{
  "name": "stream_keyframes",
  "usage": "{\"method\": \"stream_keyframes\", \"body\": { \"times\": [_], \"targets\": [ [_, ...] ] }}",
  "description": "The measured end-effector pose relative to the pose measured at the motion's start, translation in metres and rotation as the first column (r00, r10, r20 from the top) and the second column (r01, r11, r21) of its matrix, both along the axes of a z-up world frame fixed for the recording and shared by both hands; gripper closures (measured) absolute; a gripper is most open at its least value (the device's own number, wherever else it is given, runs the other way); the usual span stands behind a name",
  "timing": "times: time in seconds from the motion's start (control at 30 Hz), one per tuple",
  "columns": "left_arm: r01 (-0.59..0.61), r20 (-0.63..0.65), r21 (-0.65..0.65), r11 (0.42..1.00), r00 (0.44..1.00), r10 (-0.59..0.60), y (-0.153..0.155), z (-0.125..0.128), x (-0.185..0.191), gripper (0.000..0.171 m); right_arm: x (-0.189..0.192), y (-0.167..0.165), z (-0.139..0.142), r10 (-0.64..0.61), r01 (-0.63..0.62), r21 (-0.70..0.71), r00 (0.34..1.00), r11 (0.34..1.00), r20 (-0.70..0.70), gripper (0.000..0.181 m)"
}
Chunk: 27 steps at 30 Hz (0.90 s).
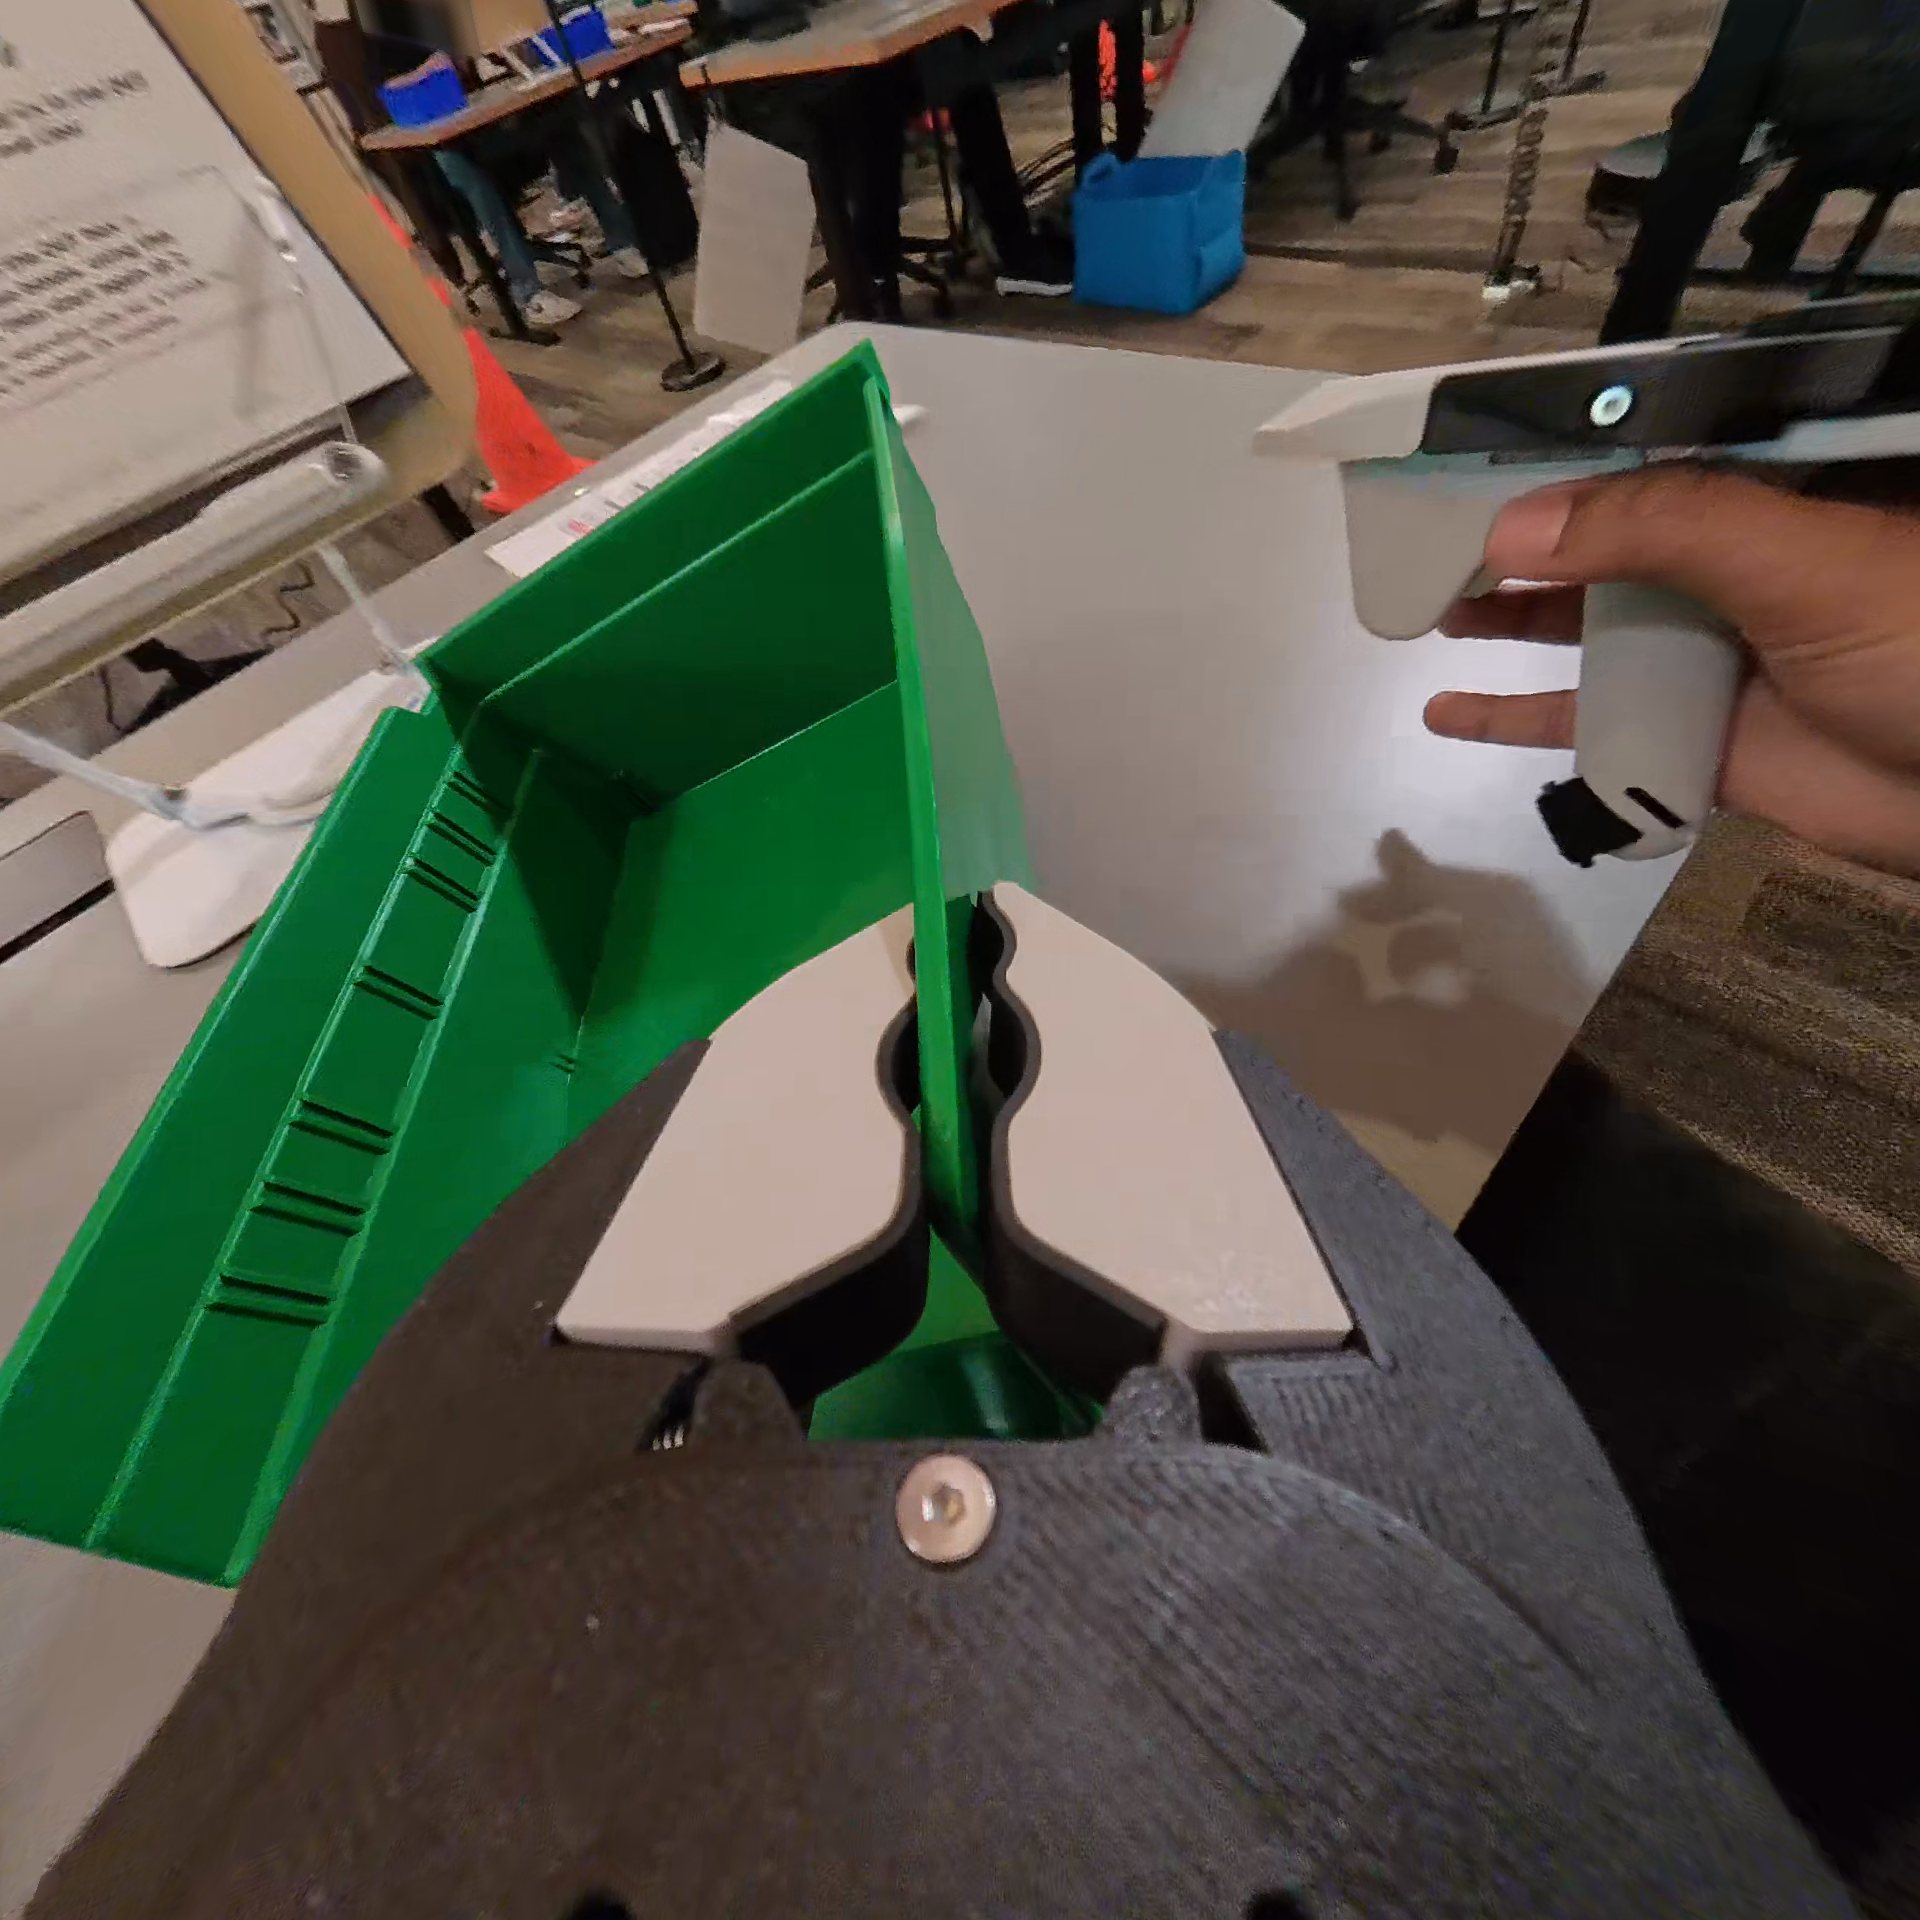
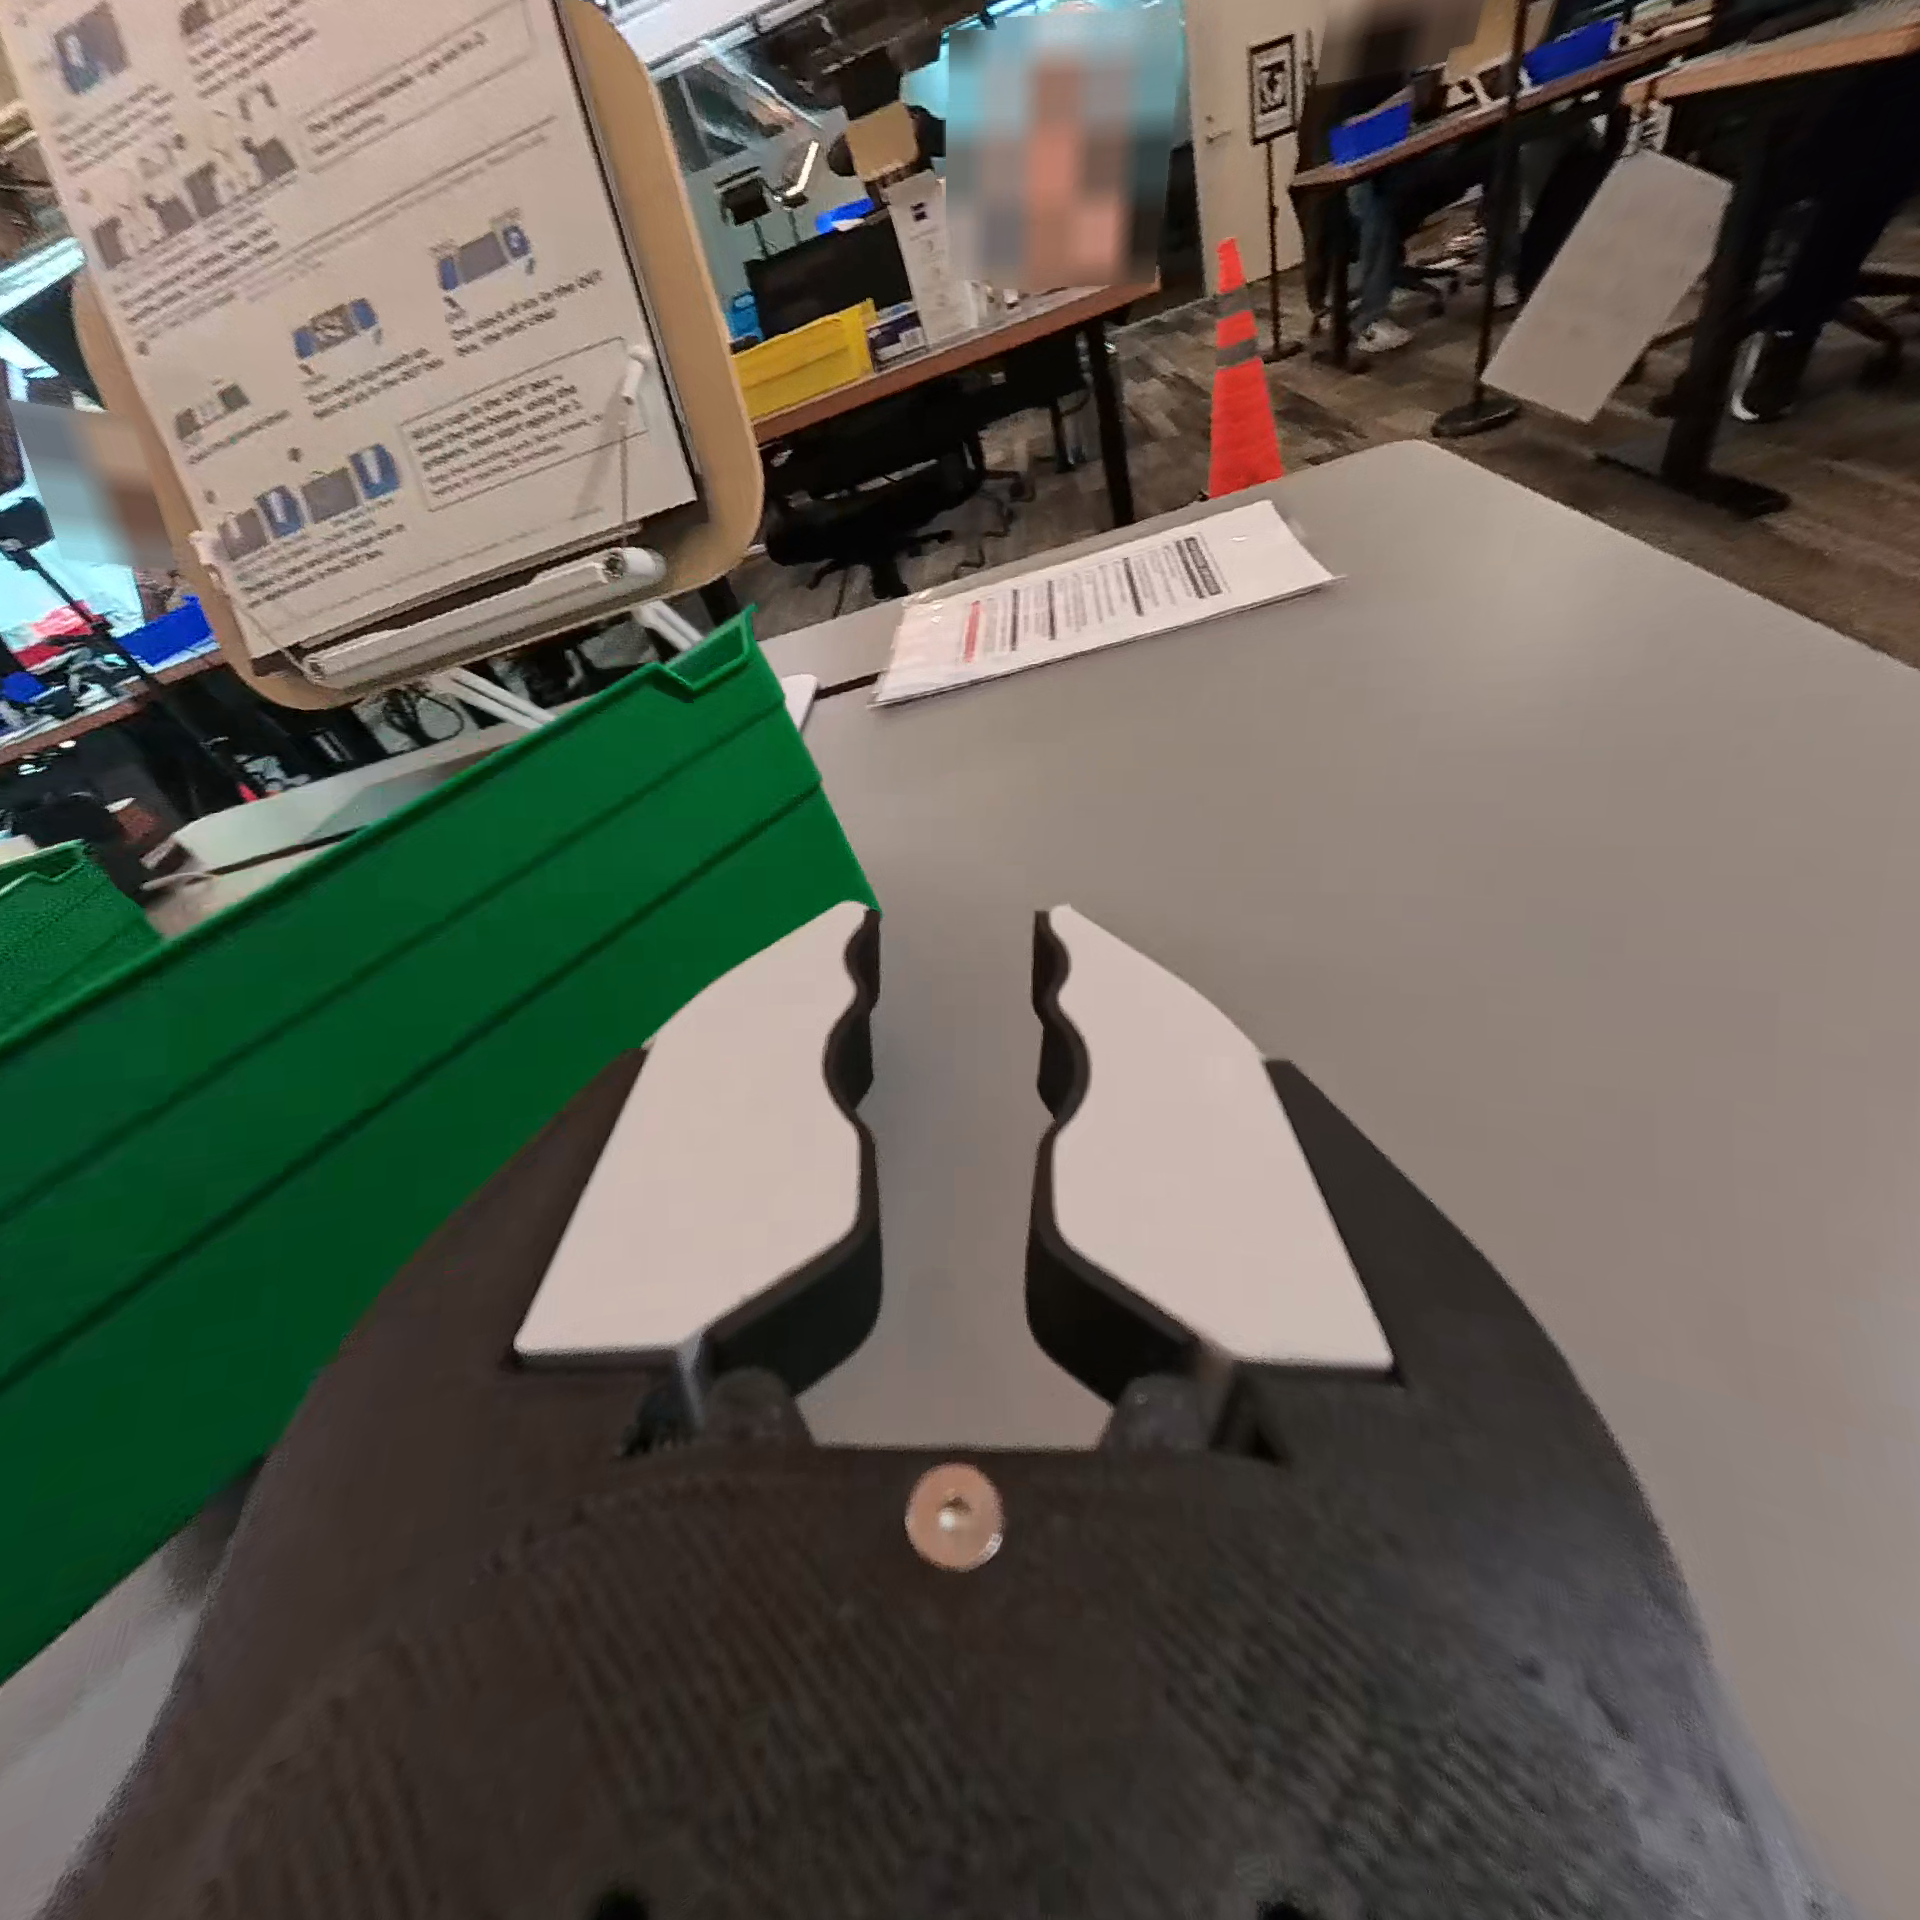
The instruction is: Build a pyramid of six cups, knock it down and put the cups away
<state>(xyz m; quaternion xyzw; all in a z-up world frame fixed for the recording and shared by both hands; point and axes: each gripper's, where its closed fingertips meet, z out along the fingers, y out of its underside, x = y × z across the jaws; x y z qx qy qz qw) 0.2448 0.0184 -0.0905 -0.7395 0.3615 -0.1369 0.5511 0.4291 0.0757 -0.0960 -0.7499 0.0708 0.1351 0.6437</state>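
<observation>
My left gripper [image 1: 951, 935] is shut on the right side wall of an empty green plastic bin [image 1: 665, 810], which is tilted over the grey table [image 1: 1195, 644]. The wall runs between the two fingers. My right gripper [image 2: 956, 925] is open and empty, just above the table, with the bin's outer wall [image 2: 416, 997] close on its left. In the left wrist view the right gripper [image 1: 1340, 416] shows at the upper right, held by a hand [image 1: 1787, 644] above the table, apart from the bin.
A sheet of printed paper [image 2: 1101, 603] lies on the far part of the table. An instruction board on a clear stand [image 2: 395, 312] stands behind the bin. An orange cone [image 2: 1242, 384], other desks, a blue bag [image 1: 1158, 234] and chairs are beyond. The table's right edge [image 1: 1600, 997] is near.
</observation>
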Motion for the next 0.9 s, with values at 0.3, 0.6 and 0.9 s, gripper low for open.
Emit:
{"method": "stream_keyframes", "body": {
  "times": [0.3, 0.6, 0.9],
  "targets": [
    [0.065, -0.111, 0.105, 0.992, 0.992, -0.054, 0.018, -0.033, 0.037, 0.166, 0.022, -0.040, 0.002, -0.095, 0.093, -0.021, 0.947, 0.995, -0.305, 0.150],
    [0.100, -0.202, 0.260, 0.960, 0.978, -0.047, 0.013, -0.039, 0.051, 0.151, -0.052, -0.046, -0.009, 0.083, -0.109, -0.083, 0.961, 0.991, -0.265, 0.131],
    [0.097, -0.073, 0.104, 0.990, 0.993, -0.090, -0.006, -0.029, 0.020, 0.121, -0.105, -0.059, -0.006, 0.171, -0.169, -0.075, 0.985, 0.983, 0.016, 0.111]
  ]
}}
